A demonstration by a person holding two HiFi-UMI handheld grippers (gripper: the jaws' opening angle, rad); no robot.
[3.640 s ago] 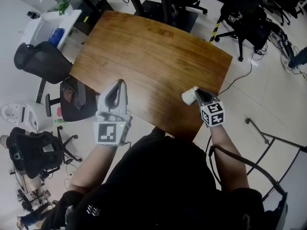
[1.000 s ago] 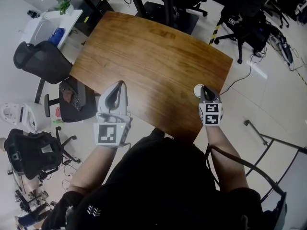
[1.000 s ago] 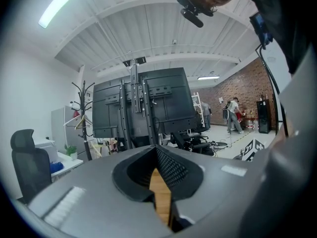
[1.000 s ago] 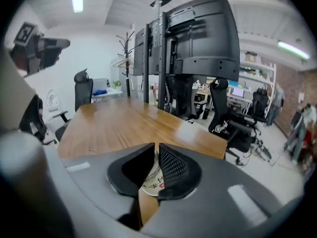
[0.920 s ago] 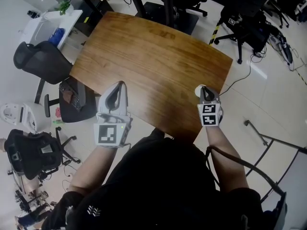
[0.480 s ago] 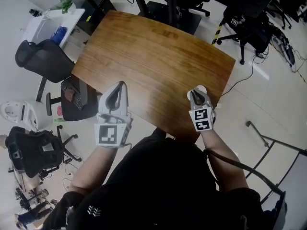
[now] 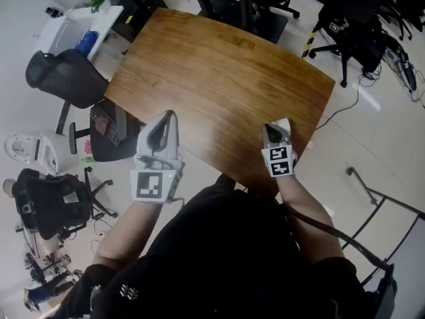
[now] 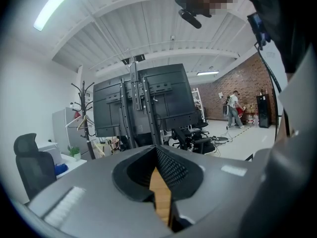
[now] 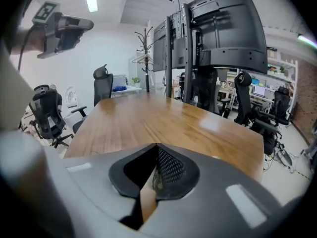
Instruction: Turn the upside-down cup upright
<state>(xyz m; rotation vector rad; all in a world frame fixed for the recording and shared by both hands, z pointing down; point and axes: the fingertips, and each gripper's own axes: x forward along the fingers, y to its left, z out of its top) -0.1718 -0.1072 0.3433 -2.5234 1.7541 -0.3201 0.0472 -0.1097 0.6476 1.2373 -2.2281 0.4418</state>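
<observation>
**Handling, white cup (image 7: 285,122) (judgement)**
- It reads as small, thin-walled and light, probably plastic or paper, but the material is not certain.
- I expect a fairly stiff rim and a side wall that gives under a hard squeeze.
- The outside looks smooth, so it may slip in the pads, and a sideways nudge would topple it.
- Best hold: across the side wall at about mid-height, one jaw on each side, with gentle pressure.
- A pinch over the rim is the second choice for the turn-over.

**Where the cup is**
- It shows in the head view only, as a white shape at the right near corner of the table.
- It sits just above and to the right of the right gripper's nose and is mostly hidden by it.
- I cannot tell whether it touches the gripper or stands apart.
- I cannot tell whether its mouth is up or down.
- It is absent from the right gripper view, which shows only tabletop ahead.

**Count, largest to smallest**
- Wooden table (image 7: 219,78): 1, filling the centre of the frame.
- Office chairs (image 7: 63,78): at least 2 at frame left; more along the top edge are not counted.
- Grippers: 2.
  - Left gripper (image 8: 155,155): jaws together, nothing between them, only a sliver of tabletop showing past them. It sits at the lower left of the table in the head view.
  - Right gripper (image 9: 157,155): jaws together, nothing clamped. It points down across the table from the lower right corner.
- Cup: 1
</observation>
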